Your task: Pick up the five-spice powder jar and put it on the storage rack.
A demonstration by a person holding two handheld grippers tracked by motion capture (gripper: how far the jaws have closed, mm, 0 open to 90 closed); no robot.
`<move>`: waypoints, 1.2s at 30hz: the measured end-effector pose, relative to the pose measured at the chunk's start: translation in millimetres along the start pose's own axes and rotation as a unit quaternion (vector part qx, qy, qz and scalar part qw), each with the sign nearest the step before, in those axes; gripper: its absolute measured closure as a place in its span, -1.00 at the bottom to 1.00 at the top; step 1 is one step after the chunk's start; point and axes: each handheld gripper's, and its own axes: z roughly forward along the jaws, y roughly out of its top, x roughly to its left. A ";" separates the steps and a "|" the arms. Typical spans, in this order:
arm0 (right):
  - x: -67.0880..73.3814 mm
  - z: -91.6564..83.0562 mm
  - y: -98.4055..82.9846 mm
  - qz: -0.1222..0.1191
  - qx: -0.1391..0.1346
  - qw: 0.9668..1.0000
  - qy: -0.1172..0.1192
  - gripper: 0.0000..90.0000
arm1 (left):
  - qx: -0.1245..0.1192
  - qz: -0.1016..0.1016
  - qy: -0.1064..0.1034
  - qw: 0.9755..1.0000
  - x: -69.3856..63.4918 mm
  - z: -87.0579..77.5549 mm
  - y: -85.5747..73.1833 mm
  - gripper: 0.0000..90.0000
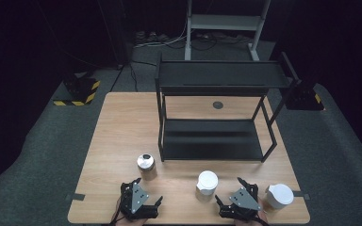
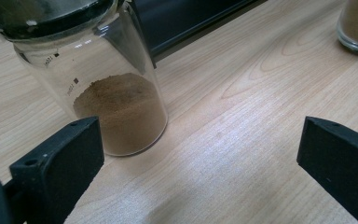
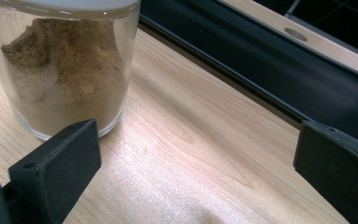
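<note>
Glass, smooth and hard, makes up the three jars on the pale wooden worktop [image 1: 122, 141], so each will be slippery, breakable if knocked over, and best taken across the straight wall below the lid rather than by the lid itself. The clear glass jar with the shiny metal lid [image 1: 145, 165] stands just ahead of the left tongs [image 1: 141, 194]; in the left gripper view this jar [image 2: 107, 93] is under half full of fine brown powder, so it is probably fairly light and bottom-heavy. The clear glass jar with the white lid [image 1: 207, 183] stands ahead and to the left of the right tongs [image 1: 233, 192]; in the right gripper view it [image 3: 70, 70] holds a clumpy tan powder filling most of it. A second white-lidded jar [image 1: 278, 195] sits just right of the right tongs. Both tongs are spread wide and pinch nothing. The black two-tier metal shelf rack [image 1: 217, 113] behind is bare.
</note>
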 end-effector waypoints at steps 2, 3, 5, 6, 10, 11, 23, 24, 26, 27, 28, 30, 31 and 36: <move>-0.3 0.0 0.0 0.002 0.000 1.000 0.000 -1.00 | 0.000 -0.002 0.000 1.000 0.3 0.2 0.1 -0.98; -0.4 -0.1 -0.4 0.003 -0.001 1.000 -0.001 -1.00 | 0.000 -0.002 0.000 1.000 0.3 0.2 0.1 -0.98; -0.2 -0.3 -0.8 0.004 -0.002 1.000 -0.002 -1.00 | 0.000 -0.001 -0.001 1.000 0.4 0.2 0.1 -0.98; 0.3 -0.3 -0.7 0.004 -0.002 1.000 -0.003 -1.00 | 0.000 -0.001 -0.001 1.000 0.4 0.2 0.1 -0.98; 0.7 -0.2 -0.2 0.003 0.000 1.000 -0.003 -1.00 | 0.001 0.003 0.001 1.000 -0.9 0.2 0.6 -0.98; 0.7 -0.2 -0.2 0.003 0.000 1.000 -0.003 -1.00 | 0.001 0.003 0.001 1.000 -0.9 0.2 0.6 -0.98; -0.8 -0.4 -1.1 0.008 -0.003 1.000 -0.002 -1.00 | 0.000 -0.005 0.006 1.000 -1.2 -0.1 0.0 -0.98; -1.0 -0.5 -1.2 0.008 -0.003 1.000 -0.002 -1.00 | 0.001 -0.006 0.006 1.000 -1.1 0.0 0.2 -0.98; -1.3 -0.6 -1.4 0.009 -0.003 1.000 -0.001 -1.00 | 0.001 -0.009 0.005 1.000 -0.4 0.0 0.1 -0.98; -1.6 -0.6 -1.5 0.011 -0.004 1.000 -0.001 -1.00 | 0.001 -0.009 0.003 1.000 0.6 0.0 0.1 -0.98; -2.0 -0.6 -1.6 0.011 -0.004 1.000 0.000 -1.00 | 0.000 -0.010 0.002 1.000 0.9 -0.1 0.0 -0.98; -2.1 -0.6 -1.5 0.012 -0.004 1.000 0.000 -1.00 | 0.000 -0.010 0.002 1.000 1.0 -0.3 -0.2 -0.98; -2.2 -0.6 -1.6 0.012 -0.004 1.000 0.000 -1.00 | 0.000 -0.012 0.001 1.000 1.6 -0.6 -0.4 -0.98; -1.9 -1.0 -2.3 0.012 -0.006 1.000 -0.001 -1.00 | -0.001 -0.018 -0.003 1.000 4.8 -3.5 -1.5 -0.98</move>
